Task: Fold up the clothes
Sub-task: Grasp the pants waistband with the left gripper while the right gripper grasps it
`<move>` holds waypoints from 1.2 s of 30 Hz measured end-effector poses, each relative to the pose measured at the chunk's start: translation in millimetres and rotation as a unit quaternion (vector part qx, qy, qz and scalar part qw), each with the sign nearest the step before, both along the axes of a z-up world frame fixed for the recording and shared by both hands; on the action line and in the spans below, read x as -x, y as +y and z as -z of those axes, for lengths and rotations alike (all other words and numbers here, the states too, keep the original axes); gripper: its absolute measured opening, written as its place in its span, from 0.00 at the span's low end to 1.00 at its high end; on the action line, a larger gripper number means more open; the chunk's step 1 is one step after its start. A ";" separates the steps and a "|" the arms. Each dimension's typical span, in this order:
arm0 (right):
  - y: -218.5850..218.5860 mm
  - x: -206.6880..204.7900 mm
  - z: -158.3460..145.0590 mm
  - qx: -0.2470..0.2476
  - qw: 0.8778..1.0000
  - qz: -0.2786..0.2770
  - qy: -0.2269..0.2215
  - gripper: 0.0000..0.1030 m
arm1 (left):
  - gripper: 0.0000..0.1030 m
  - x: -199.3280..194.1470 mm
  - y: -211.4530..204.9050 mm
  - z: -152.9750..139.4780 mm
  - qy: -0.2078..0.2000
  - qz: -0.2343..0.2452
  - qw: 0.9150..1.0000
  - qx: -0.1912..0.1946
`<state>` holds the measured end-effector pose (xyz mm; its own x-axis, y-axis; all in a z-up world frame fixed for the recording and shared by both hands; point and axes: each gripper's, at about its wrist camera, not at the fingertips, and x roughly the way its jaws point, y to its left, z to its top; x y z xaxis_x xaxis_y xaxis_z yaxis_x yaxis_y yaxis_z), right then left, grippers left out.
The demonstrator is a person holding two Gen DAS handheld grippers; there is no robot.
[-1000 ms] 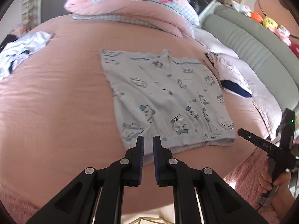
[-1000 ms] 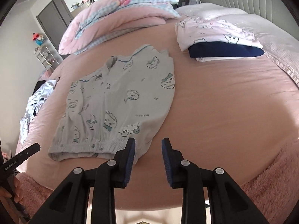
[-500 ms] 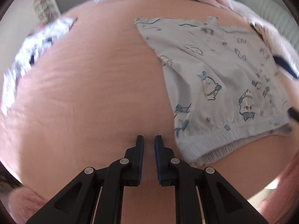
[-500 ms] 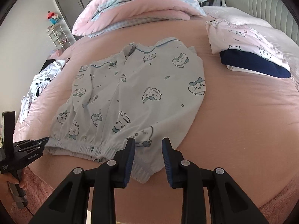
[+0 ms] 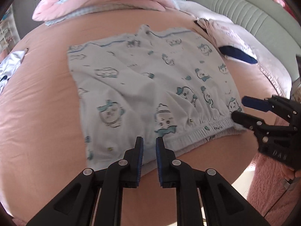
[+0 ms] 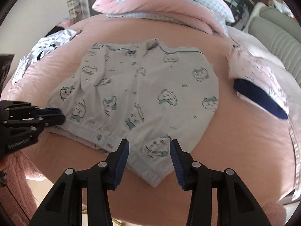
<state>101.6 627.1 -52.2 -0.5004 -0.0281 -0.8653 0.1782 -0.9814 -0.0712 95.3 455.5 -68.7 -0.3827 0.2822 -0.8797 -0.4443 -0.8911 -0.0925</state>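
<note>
lying flat on the pink bed [image 5: 47, 113], the shorts [image 5: 150, 86] meet both tools at six o'clock: left tool [image 5: 149, 145] nearly pressed together, empty; right tool [image 6: 149, 147] spreading over the waistband.

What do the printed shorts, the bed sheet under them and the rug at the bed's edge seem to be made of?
Printed shorts: thin, matte woven or knit cloth, probably cotton; it creases softly and gathers at the elastic waistband.
Bed sheet: smooth matte pink fabric, likely cotton or a blend; fine wrinkles, no shine.
Rug: fluffy pink pile, looks like synthetic plush; long fuzzy fibres show.
</note>
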 end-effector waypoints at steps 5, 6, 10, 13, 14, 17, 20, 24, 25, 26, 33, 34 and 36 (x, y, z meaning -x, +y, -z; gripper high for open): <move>8.7 8.2 21.2 -0.006 0.999 0.014 -0.041 0.45 | 0.14 3.8 -32.0 9.1 -0.025 -0.060 0.998 0.002; 16.7 3.4 21.6 -0.002 0.999 0.022 -0.044 0.50 | 0.14 1.9 -43.5 9.8 -0.028 -0.073 0.997 0.001; 48.4 -19.6 26.2 0.024 0.997 0.052 -0.053 0.69 | 0.14 -7.0 -77.5 7.2 -0.053 -0.094 0.993 -0.048; 63.7 -34.5 16.0 0.059 0.995 0.080 -0.029 0.65 | 0.14 -14.2 -93.1 -6.7 -0.044 -0.120 0.987 -0.102; 69.7 -36.2 10.8 0.081 0.992 0.095 -0.018 0.64 | 0.14 -16.0 -100.7 -10.7 -0.039 -0.138 0.981 -0.130; 82.7 -32.6 0.9 0.148 0.980 0.131 -0.001 0.64 | 0.14 -14.3 -118.2 -8.3 -0.037 -0.188 0.966 -0.171; 87.3 -23.7 7.0 0.175 0.972 0.156 -0.013 0.64 | 0.14 -13.4 -121.0 6.1 -0.069 -0.193 0.961 -0.183; 101.6 -32.5 5.0 0.255 0.947 0.197 0.009 0.64 | 0.14 -21.1 -114.5 15.5 -0.078 -0.184 0.963 -0.180; 104.7 -36.8 1.6 0.264 0.942 0.206 0.022 0.64 | 0.14 -21.0 -114.8 21.1 -0.085 -0.183 0.966 -0.162; 105.4 -39.1 -0.2 0.263 0.941 0.212 0.033 0.64 | 0.15 -20.6 -115.3 23.1 -0.087 -0.182 0.967 -0.156; 99.8 -10.1 18.7 0.230 0.953 0.194 -0.032 0.64 | 0.19 -19.9 -117.0 24.3 -0.083 -0.180 0.964 -0.176; 95.6 -5.8 24.5 0.221 0.956 0.186 -0.044 0.64 | 0.20 -20.2 -119.4 24.7 -0.086 -0.182 0.960 -0.192; 82.7 -4.2 23.2 0.191 0.967 0.165 -0.039 0.60 | 0.20 -20.8 -124.8 24.5 -0.091 -0.190 0.952 -0.224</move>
<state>105.8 709.8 -75.4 -0.4709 -0.2023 -0.8587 -0.1584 -0.9382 0.3079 116.1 330.7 -93.2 -0.3850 0.5160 -0.7652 -0.0385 -0.8373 -0.5453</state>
